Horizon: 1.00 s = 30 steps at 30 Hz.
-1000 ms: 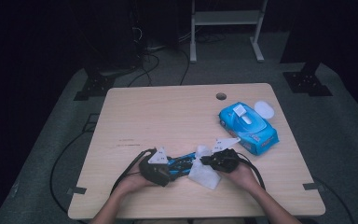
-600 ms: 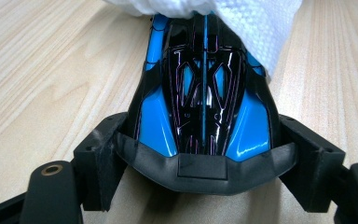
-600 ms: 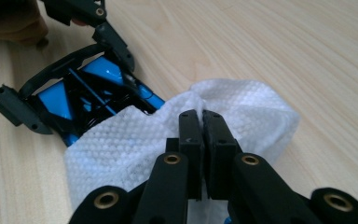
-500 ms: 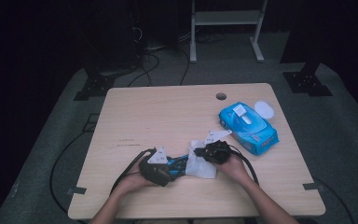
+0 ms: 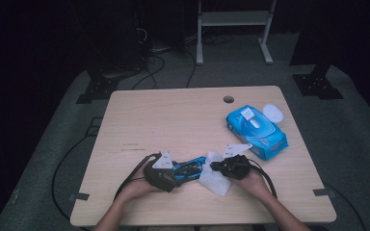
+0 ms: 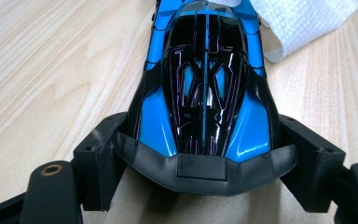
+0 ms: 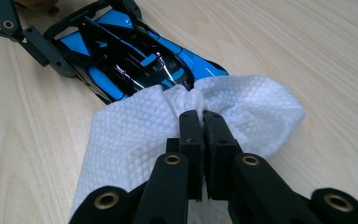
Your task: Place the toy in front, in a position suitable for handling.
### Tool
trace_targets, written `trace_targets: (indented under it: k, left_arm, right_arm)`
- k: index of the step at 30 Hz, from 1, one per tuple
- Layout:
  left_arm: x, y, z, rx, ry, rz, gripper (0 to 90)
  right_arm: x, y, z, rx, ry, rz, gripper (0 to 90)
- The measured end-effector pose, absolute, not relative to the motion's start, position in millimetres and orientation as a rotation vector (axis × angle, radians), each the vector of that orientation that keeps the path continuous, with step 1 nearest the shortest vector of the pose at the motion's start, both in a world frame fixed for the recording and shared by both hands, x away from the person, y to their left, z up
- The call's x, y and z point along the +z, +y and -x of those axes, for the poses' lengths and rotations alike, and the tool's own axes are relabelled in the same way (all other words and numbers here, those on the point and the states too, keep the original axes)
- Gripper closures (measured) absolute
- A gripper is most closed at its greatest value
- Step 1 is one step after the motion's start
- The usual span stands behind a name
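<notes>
Table (image 5: 173, 115) carries wipe pack (image 5: 256, 132), well beyond right gripper (image 5: 220, 167). Left gripper (image 6: 205, 158) clamps rear of toy car (image 6: 205, 88), jaws part-open around body. Right gripper pinches white wipe (image 7: 135, 135) tight, pressed on car nose. Step: wiping car. Next: drag wipe along bodywork (light pressure). Since half second ago, wipe sits closer over car.

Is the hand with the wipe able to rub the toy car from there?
Probably yes. The right tool pinches the white wipe right against the blue car, which the left tool holds; nothing lies between them.
</notes>
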<state>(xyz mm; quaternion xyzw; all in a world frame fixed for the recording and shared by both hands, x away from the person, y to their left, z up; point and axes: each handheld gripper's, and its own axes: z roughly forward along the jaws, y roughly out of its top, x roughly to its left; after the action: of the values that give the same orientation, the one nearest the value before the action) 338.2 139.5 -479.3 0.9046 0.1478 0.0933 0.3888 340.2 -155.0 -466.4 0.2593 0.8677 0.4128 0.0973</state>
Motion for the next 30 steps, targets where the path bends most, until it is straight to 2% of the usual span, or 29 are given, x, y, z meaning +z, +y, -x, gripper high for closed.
trace_targets:
  k: [12, 17, 25, 30]
  left_arm:
    - [-479.6, 140.4, -339.0, 0.237, 0.366, -2.302, 23.9]
    - [-479.9, 140.9, -339.4, 0.234, 0.364, -2.3, 23.9]
    - [-480.4, 140.7, -339.6, 0.232, 0.373, -2.29, 23.9]
    - [-480.4, 140.7, -339.7, 0.232, 0.372, -2.29, 23.8]
  right_arm:
    - [-460.3, -118.9, -369.3, 1.259, 2.559, -0.745, 86.8]
    - [-460.3, -128.2, -373.4, 1.241, 2.532, -0.772, 86.8]
    - [-467.5, -153.9, -357.2, 1.252, 2.533, -0.833, 86.8]
    - [-466.8, -153.1, -343.4, 1.242, 2.559, -0.79, 86.8]
